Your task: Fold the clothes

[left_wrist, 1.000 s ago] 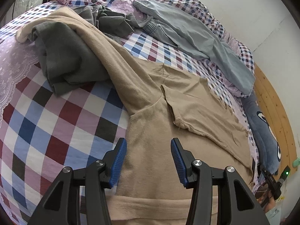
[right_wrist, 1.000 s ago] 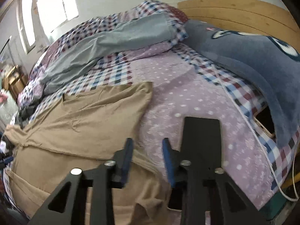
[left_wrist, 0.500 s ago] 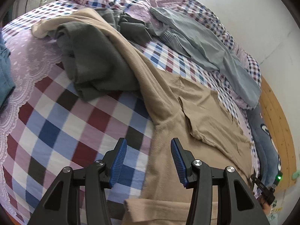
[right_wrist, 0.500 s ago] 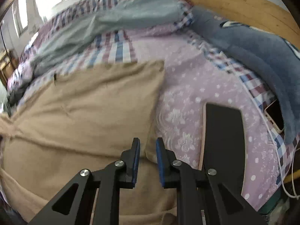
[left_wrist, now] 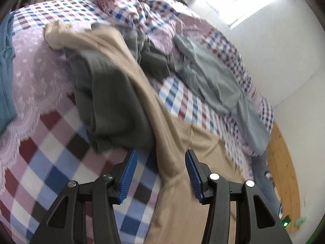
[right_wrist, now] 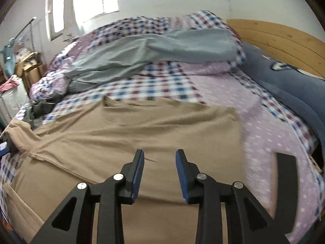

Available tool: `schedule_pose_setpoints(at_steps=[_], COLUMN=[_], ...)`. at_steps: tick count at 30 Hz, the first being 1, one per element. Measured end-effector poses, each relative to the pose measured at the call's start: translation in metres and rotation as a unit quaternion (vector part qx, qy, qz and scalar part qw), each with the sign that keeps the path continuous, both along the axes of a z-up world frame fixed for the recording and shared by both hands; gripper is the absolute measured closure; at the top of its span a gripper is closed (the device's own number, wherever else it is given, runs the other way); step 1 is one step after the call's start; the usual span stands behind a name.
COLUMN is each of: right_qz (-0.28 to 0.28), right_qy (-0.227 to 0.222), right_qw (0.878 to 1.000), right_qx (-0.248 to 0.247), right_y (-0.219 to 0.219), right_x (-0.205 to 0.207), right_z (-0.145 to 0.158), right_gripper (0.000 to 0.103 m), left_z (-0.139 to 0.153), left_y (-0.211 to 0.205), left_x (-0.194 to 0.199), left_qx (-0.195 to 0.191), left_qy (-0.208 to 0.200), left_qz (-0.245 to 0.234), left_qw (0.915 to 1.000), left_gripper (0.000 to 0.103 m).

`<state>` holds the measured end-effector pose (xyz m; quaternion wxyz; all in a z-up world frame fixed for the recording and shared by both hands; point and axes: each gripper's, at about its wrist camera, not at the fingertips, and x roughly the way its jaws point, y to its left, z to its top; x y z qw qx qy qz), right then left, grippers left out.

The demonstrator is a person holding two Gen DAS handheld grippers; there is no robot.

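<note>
Both hand-held grippers, left (left_wrist: 160, 174) and right (right_wrist: 160, 174), gape empty over the tan garment (right_wrist: 142, 130), sleeve (left_wrist: 113, 61) stretching away.

Two grippers were in play, the left gripper (left_wrist: 160, 174) and the right gripper (right_wrist: 160, 174), each with two blue-padded jaws standing apart. On the one bed (left_wrist: 50, 152) I counted four garments: one tan garment (right_wrist: 142, 126), one dark grey garment (left_wrist: 113, 105), one light grey garment (right_wrist: 154, 50) and one teal garment (left_wrist: 5, 71) at the edge. One wooden headboard (right_wrist: 280, 38) and one dark blue plush pillow (right_wrist: 288, 81) rounded it off.
</note>
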<state>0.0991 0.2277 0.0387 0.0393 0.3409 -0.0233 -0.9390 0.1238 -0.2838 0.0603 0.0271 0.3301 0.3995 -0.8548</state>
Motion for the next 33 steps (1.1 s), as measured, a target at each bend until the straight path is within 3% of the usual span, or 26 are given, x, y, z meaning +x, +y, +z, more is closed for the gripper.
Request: schedule_pose_setpoints(at_steps=[3,6,9,18,22,27,33], right_qz=[0.033,0.074,0.114,0.136,0.135,0.141,0.138], right_qy=[0.006,0.010,0.016,0.016,0.010,0.011,0.006], right_qw=[0.999,0.997,0.993,0.990,0.990,0.989,0.989], right_qx=[-0.015,-0.030,-0.038,-0.034,-0.039,-0.041,-0.048], right_y=[-0.035,-0.076,-0.111,-0.128,-0.129,-0.128,-0.126], right_x=[-0.014,-0.026,-0.029,-0.027,-0.028,-0.028,-0.031], right_z=[-0.002,-0.006,-0.010,-0.018,-0.021,-0.019,-0.020], right_gripper=[0.063,0.061,0.060,0.051,0.050,0.050,0.049], left_z=[0.009,0.008,-0.006,-0.032,-0.028,-0.022,-0.047], left_y=[-0.018,-0.047,-0.074,-0.126,-0.146,-0.173,-0.195], left_x=[0.000,0.005,0.007,0.010,-0.002,-0.029,-0.052], left_qx=[0.013,0.052,0.098,0.177,0.159,0.102,0.105], left_qy=[0.029,0.053,0.040,0.052,0.040,0.008,-0.054], left_qz=[0.028,0.066,0.098,0.156,0.178,0.189,0.190], left_qw=[0.9991,0.9951,0.9895,0.9704,0.9702,0.9767,0.9747], left_gripper=[0.041,0.037,0.033,0.030,0.030,0.030,0.031])
